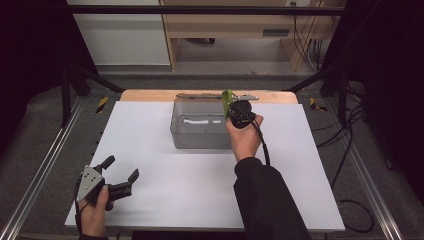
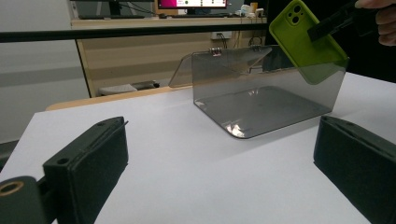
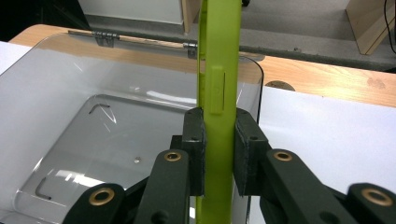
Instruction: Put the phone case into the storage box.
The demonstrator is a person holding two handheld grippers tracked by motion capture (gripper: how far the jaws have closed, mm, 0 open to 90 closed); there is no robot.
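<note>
Keep right gripper (image 3: 219,154) clamped on green phone case (image 3: 218,70), lower edge-first into clear box (image 3: 70,154) directly below jaws; left gripper (image 2: 219,172) wide, empty.

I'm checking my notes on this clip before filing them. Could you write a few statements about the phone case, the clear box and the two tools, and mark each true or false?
1. The right tool is shut on the green phone case. True.
2. The phone case lies flat on the bottom of the clear box. False: it is held on edge over the box's right end, with its lower corner dipping inside.
3. The left tool holds the box lid. False: it is open at the near left of the white table, gripping nothing.
4. The box lid is open, hinged back on the far side. True.
5. The box is dark and opaque. False: it is see-through, and the table shows through it.
</note>
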